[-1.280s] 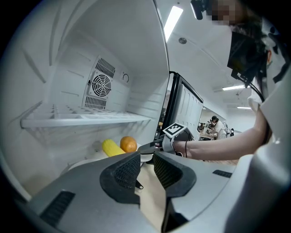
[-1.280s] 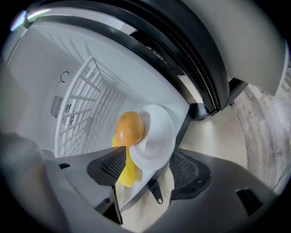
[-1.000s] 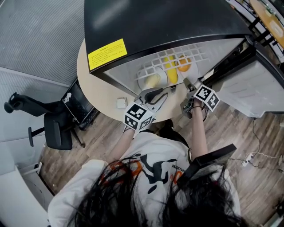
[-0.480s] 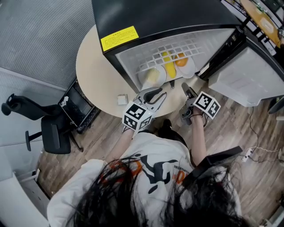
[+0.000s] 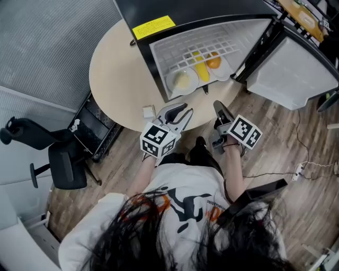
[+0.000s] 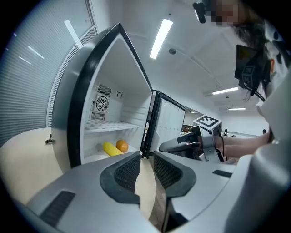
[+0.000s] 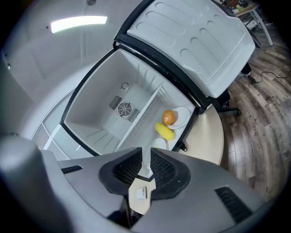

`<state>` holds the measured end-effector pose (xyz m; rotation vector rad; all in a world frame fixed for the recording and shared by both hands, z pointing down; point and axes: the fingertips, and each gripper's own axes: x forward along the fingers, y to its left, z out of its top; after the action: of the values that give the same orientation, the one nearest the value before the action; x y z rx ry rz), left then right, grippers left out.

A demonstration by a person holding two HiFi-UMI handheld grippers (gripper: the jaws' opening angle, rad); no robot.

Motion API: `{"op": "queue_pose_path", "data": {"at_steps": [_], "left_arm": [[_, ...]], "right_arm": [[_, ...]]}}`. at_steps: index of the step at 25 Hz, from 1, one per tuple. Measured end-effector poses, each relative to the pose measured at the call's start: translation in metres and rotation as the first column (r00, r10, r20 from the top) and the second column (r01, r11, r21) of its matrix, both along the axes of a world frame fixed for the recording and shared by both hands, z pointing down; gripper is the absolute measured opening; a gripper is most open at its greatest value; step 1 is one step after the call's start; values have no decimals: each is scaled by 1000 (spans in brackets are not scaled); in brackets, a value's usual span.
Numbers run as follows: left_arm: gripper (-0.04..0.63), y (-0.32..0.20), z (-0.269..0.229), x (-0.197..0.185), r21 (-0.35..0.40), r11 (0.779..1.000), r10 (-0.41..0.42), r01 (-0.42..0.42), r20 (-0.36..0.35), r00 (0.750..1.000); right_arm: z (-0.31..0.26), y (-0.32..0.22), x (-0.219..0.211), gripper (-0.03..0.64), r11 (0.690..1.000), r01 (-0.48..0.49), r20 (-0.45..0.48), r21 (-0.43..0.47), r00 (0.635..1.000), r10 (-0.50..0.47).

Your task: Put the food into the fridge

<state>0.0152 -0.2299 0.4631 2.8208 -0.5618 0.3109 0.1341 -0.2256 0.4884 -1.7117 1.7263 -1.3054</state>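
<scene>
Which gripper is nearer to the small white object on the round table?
Left. The left gripper is right beside the small white object. The right gripper, whose empty jaws have just been closing, is farther away, beyond the left one.

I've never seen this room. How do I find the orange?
Look for the black fridge standing open on the round table. On its floor, under the wire shelf, the orange sits on a white plate. It is the only ball-shaped, orange thing there; the yellow food beside it is long.
</scene>
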Motion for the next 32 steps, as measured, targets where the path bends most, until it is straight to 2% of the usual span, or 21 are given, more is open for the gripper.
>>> {"op": "queue_pose_path", "data": {"at_steps": [4,10,16,24,32], "left_arm": [[94,18,2,-16,-15,1000,8,-8,-9,1000],[94,40,11,-28,-54,998,26,-26,-9,1000],[94,54,14,-31,-63,997,42,-43,-11,999],[94,49,4,-40,-55,997,-47,46,-23,999],[94,102,-1,-32,-41,996,-78,78,0,997]], "right_arm": [[-1,27,-20,55,1000,-9,15,4,1000,9],[8,63,-44,39,999,-29,28,-44,999,30],[7,73,-58,35,999,-10,19,-52,1000,11],[11,83,-67,35,997,47,33,-67,998,-45],[-1,129,-61,32,995,93,45,-25,995,-92]]}}
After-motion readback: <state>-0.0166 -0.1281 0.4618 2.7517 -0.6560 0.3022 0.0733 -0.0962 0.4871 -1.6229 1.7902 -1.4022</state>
